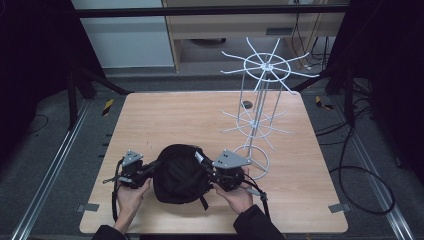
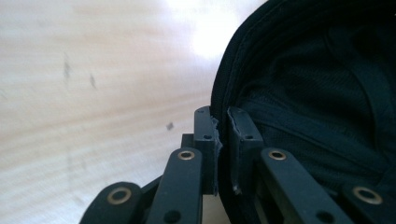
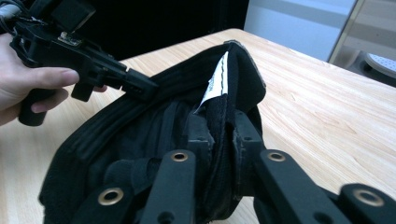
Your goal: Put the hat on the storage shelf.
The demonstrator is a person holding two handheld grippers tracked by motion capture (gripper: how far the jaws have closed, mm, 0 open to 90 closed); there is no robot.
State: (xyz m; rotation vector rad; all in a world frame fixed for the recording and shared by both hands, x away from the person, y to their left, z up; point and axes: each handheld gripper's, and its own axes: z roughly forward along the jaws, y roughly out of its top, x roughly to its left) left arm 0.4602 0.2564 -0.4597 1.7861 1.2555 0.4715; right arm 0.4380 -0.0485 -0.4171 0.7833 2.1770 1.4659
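Gripping a black cap [image 1: 177, 174] by opposite rims, the left gripper [image 1: 148, 170] and right gripper [image 1: 206, 172] are clamped tight. A white wire rack [image 1: 258, 107] stands just right; bare table [image 1: 170, 120] stretches beyond.

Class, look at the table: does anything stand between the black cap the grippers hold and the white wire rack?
Nothing visible does. The black cap, pinched at its rim by the left gripper and right gripper, lies beside the white wire rack, with bare table around.

One camera sits high and looks down on the whole counter [image 1: 165, 110]. Two more ride on the grippers, very close to the black cap [image 1: 177, 175], which all three see.
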